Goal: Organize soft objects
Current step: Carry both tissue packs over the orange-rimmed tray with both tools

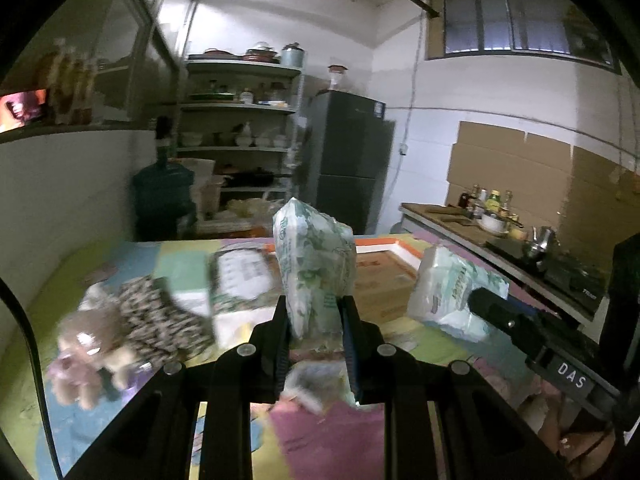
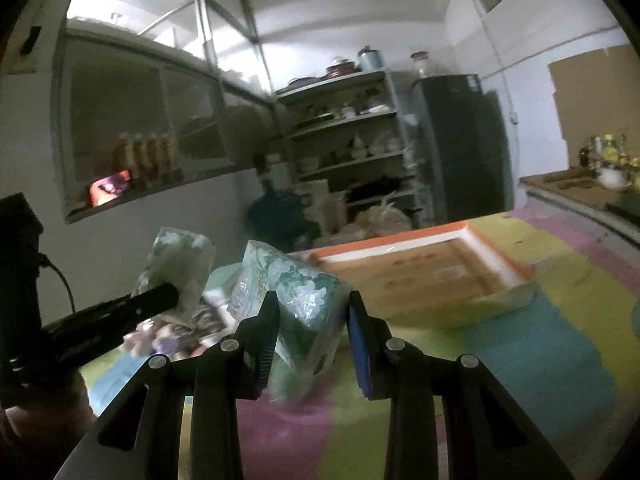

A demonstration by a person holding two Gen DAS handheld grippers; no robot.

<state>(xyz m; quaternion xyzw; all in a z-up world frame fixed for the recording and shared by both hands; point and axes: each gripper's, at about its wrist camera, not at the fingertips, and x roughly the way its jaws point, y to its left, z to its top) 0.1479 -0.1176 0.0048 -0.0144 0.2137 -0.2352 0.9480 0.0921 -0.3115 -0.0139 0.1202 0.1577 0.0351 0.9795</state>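
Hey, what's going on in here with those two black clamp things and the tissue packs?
A person is working two hand-held grippers over a colourful mat. The left gripper has its jaws closed on a green-patterned tissue pack, lifted above the mat. The right gripper holds a second tissue pack the same way. An open cardboard box sits just ahead on the mat. A plush toy and a patterned cloth lie off to the left, not yet picked up.

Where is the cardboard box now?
The cardboard box lies open on the colourful mat, ahead and right of the right gripper, in front of the fridge.
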